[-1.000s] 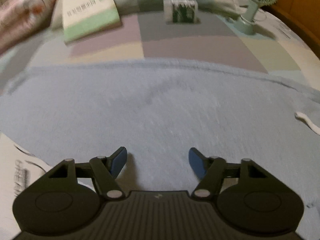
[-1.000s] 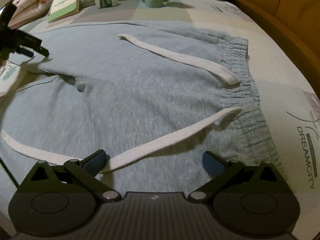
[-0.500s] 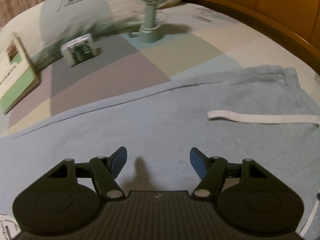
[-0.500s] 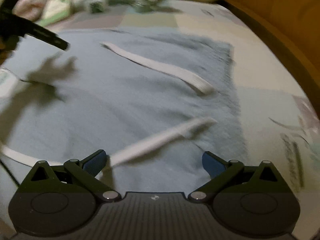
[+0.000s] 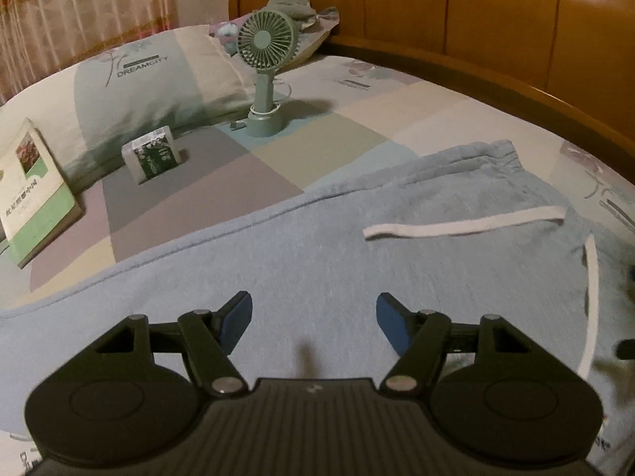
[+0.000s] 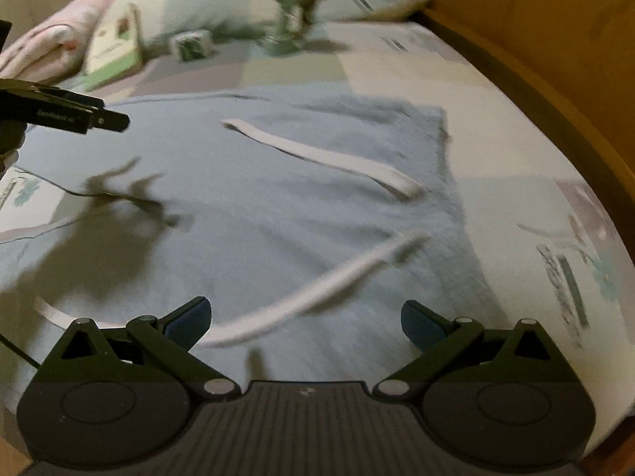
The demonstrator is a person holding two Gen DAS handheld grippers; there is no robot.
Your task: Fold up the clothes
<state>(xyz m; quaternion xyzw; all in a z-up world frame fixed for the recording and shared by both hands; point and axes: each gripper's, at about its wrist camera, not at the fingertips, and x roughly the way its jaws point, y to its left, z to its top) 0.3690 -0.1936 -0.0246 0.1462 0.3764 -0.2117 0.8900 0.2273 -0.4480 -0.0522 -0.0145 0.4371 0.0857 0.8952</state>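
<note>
Swinging toward waistband: left claw (image 5: 313,319) view pans from mid-leg to the cord end over the last second | right claw (image 6: 303,323) blurred, drifting | both wide apart, holding nothing | sweatpants (image 5: 397,269) spread flat on bed (image 5: 337,131), drawstring (image 5: 464,224) loose on top | no fold visible.

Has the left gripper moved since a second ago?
Yes. The left gripper swung right: the fan, formerly top right, now sits centre; book at left edge.
</note>
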